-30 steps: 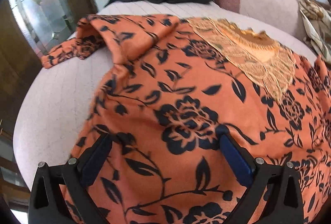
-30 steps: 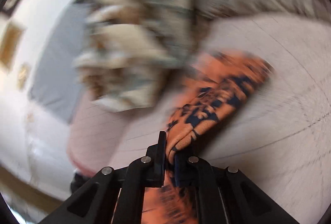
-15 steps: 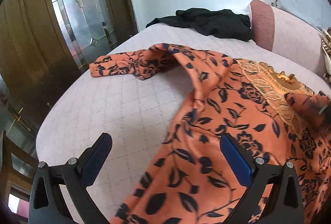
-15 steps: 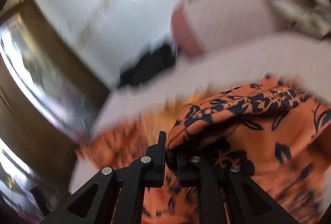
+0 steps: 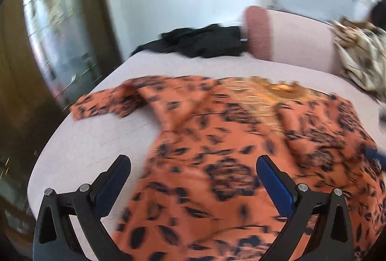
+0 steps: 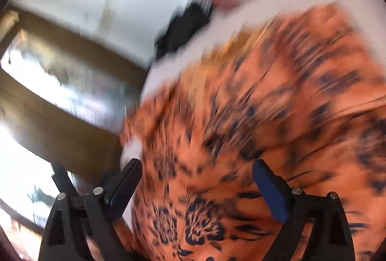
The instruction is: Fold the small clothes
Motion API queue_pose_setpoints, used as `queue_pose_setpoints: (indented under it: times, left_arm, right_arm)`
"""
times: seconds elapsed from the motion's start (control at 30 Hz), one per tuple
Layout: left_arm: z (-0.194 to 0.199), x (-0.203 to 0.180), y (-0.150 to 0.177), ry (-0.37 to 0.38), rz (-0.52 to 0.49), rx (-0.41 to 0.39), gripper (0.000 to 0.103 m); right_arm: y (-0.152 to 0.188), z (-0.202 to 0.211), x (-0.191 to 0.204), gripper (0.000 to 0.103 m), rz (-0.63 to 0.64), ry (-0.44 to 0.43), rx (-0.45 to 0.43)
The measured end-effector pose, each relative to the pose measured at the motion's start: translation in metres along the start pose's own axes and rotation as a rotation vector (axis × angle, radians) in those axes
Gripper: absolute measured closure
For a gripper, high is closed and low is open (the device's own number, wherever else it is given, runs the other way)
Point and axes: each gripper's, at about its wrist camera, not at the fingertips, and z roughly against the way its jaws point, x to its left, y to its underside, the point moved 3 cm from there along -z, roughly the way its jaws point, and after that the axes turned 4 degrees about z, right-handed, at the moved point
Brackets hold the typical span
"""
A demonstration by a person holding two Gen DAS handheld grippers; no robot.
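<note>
Orange floral garment (image 5: 217,152) lay spread on the pale pink bed (image 5: 96,140), beneath both of your tools. Your left gripper (image 5: 193,179) stood wide, its blue pads (image 5: 275,179) apart above the cloth and pressing on nothing. Your right gripper (image 6: 196,179) had just been opening; its jaws stood wide too, with the printed cloth seen between them but not pinched.

No brand, label or writing could be read in either view; both were blurred by motion.

The garment was orange with dark navy flowers and leaves, and carried a golden lace panel (image 5: 272,94) at the neck, on its far side. One sleeve (image 5: 106,104) stretched flat to the left in the left wrist view, toward the bed's edge. At the right, a fold of the same cloth lay doubled over the body of the garment.

Beyond it, a black garment (image 5: 200,41) lay heaped at the far end of the bed, just beside a pink bolster (image 5: 289,36). A beige patterned cloth (image 5: 361,53) lay over the bolster's right end. A glazed wooden door (image 5: 60,27) stood to the left of the bed.
</note>
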Motion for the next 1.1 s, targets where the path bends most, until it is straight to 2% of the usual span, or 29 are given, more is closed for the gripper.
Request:
queue_pose_setpoints:
  times: [0.03, 0.1, 0.2, 0.23, 0.3, 0.37, 0.43, 0.57, 0.63, 0.7, 0.77, 0.83, 0.9, 1.0, 1.1]
  left_arm:
    - [0.002, -0.012, 0.001, 0.020, -0.022, 0.000, 0.000]
    - [0.007, -0.038, 0.001, 0.050, -0.070, -0.008, 0.000]
    - [0.007, -0.078, -0.005, 0.001, -0.159, -0.037, 0.000]
    - [0.003, -0.089, -0.009, -0.022, -0.177, -0.041, 0.000]
    - [-0.007, -0.109, -0.016, -0.021, -0.192, -0.029, 0.000]
    - [-0.016, -0.124, -0.019, -0.046, -0.229, -0.010, 0.000]
    - [-0.023, -0.138, -0.019, -0.069, -0.280, -0.010, 0.000]
    - [-0.031, -0.152, -0.018, -0.039, -0.316, -0.004, 0.002]
    - [-0.043, -0.155, -0.016, -0.039, -0.334, 0.027, 0.020]
    - [-0.058, -0.160, -0.012, 0.003, -0.350, 0.108, 0.062]
    - [-0.068, -0.158, -0.009, 0.077, -0.315, 0.186, 0.087]
    - [-0.073, -0.152, -0.010, 0.086, -0.275, 0.193, 0.096]
    - [-0.074, -0.145, -0.014, 0.078, -0.269, 0.178, 0.101]
    - [-0.073, -0.131, -0.020, 0.065, -0.249, 0.182, 0.101]
    - [-0.064, -0.129, -0.026, 0.146, -0.214, 0.202, 0.099]
  right_arm:
    - [-0.010, 0.016, -0.008, 0.011, -0.036, -0.004, -0.070]
    - [-0.026, 0.035, -0.023, 0.025, -0.098, 0.000, -0.152]
    - [-0.039, 0.035, -0.051, 0.050, -0.205, 0.056, -0.155]
    - [-0.040, 0.031, -0.060, 0.064, -0.245, 0.073, -0.139]
    - [-0.040, 0.027, -0.084, 0.066, -0.346, 0.112, -0.102]
    - [-0.043, 0.026, -0.100, 0.066, -0.401, 0.100, -0.088]
    - [-0.044, 0.023, -0.108, 0.066, -0.412, 0.119, -0.073]
    - [-0.049, 0.029, -0.112, 0.066, -0.421, 0.115, -0.074]
    - [-0.046, 0.025, -0.115, 0.066, -0.431, 0.128, -0.052]
    - [-0.045, 0.015, -0.116, 0.066, -0.443, 0.150, -0.017]
    - [-0.042, 0.007, -0.121, 0.066, -0.458, 0.176, 0.016]
    - [-0.040, 0.006, -0.124, 0.066, -0.467, 0.175, 0.022]
    - [-0.040, 0.004, -0.125, 0.066, -0.468, 0.175, 0.025]
    - [-0.040, 0.004, -0.125, 0.066, -0.458, 0.181, 0.026]
    - [-0.039, 0.004, -0.126, 0.066, -0.467, 0.173, 0.027]
